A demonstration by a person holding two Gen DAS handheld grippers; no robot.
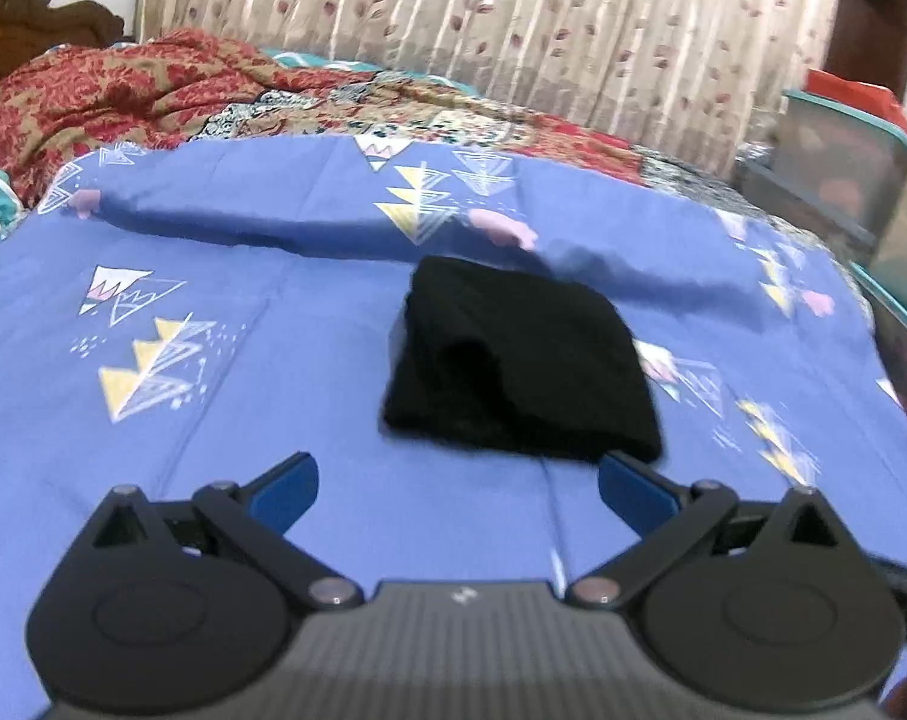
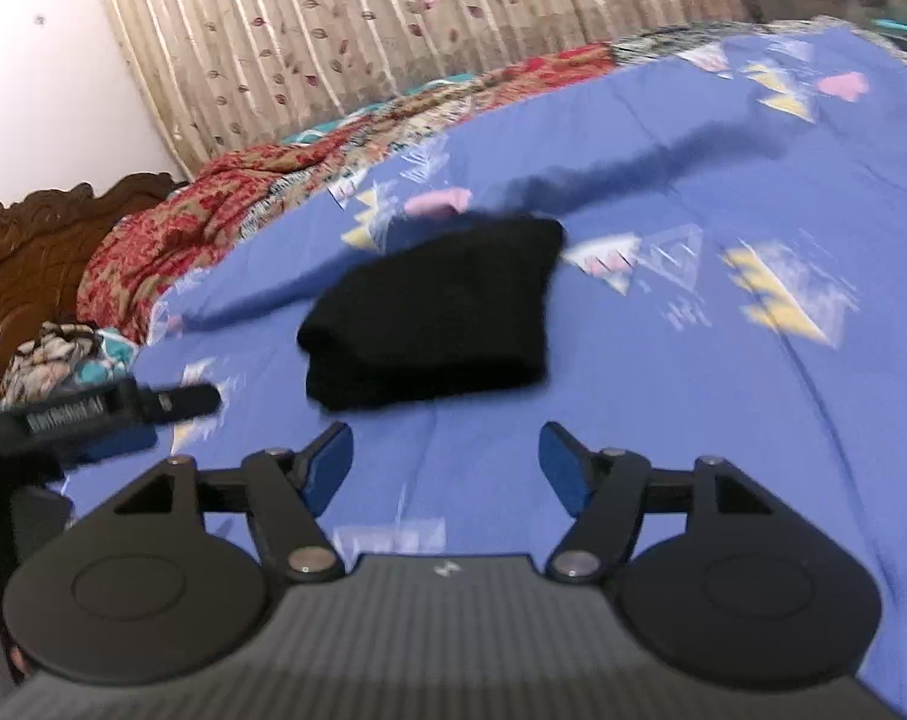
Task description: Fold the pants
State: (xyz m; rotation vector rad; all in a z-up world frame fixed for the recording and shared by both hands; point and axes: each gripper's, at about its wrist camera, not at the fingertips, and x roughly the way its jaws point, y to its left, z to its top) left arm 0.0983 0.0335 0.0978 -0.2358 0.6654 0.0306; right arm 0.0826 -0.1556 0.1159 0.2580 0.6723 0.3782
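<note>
The black pants (image 1: pixel 513 360) lie folded into a small, thick bundle on the blue patterned bedsheet (image 1: pixel 213 312). My left gripper (image 1: pixel 456 480) hovers just in front of the bundle's near edge, jaws wide open with nothing between the blue pads (image 1: pixel 285 492). In the right wrist view the same pants (image 2: pixel 435 312) sit ahead and slightly left of my right gripper (image 2: pixel 446 447). That gripper is open too, with only bare sheet (image 2: pixel 693 396) between its fingers. Neither gripper touches the cloth.
A crumpled red floral blanket (image 1: pixel 111 90) lies along the sheet's far side, below a beige curtain (image 1: pixel 483 12). A carved wooden headboard (image 2: pixel 27 258) stands at the left. A clear storage bin (image 1: pixel 837 162) is off the bed's right. A black labelled device body (image 2: pixel 87 414) juts in low left.
</note>
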